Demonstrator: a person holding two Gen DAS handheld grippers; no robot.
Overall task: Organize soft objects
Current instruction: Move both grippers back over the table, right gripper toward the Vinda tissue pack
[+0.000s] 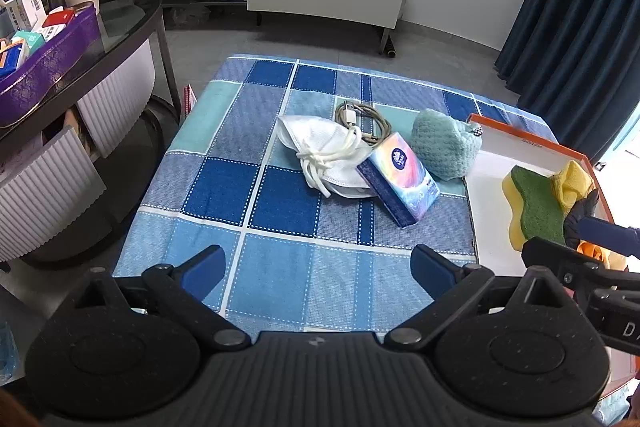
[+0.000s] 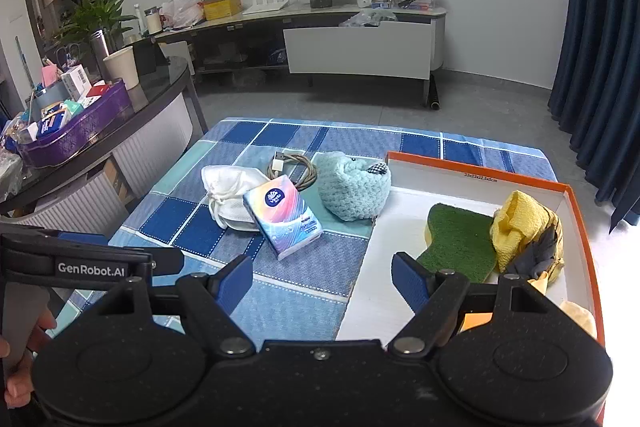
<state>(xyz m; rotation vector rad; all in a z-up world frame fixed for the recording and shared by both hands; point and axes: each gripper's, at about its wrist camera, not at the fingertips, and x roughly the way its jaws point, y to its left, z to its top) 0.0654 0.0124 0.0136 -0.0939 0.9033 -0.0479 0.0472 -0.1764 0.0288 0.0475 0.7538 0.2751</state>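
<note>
An orange-rimmed white box lid (image 2: 476, 163) lies on the right side of the blue checked tablecloth (image 2: 304, 279), serving as a tray. Inside it, toward its right wall, a yellow sponge with a green scouring face (image 2: 460, 243) lies flat, and just right of it, touching, sits a crumpled yellow cloth (image 2: 524, 223) with a dark grey piece of fabric (image 2: 536, 259) against its near side. Something pale yellow-orange shows at the tray's near right corner, mostly hidden behind the gripper.

Outside the tray, left of it, a teal knitted pouch (image 2: 354, 189) rests against the tray's far left corner. A tissue pack (image 2: 282, 221) lies tilted, its far edge propped on a white face mask (image 2: 232, 193), with a coiled USB cable (image 2: 294, 165) behind them.

The left gripper (image 1: 318, 267) hovers low over the near part of the cloth, aimed at the mask and tissue pack, its blue-padded fingers (image 1: 204, 269) spread wide and touching nothing. The right gripper (image 2: 322, 279) hovers over the tray's near left edge, fingers (image 2: 410, 281) likewise wide apart and empty; the right one hangs above the tray floor near the sponge
</note>
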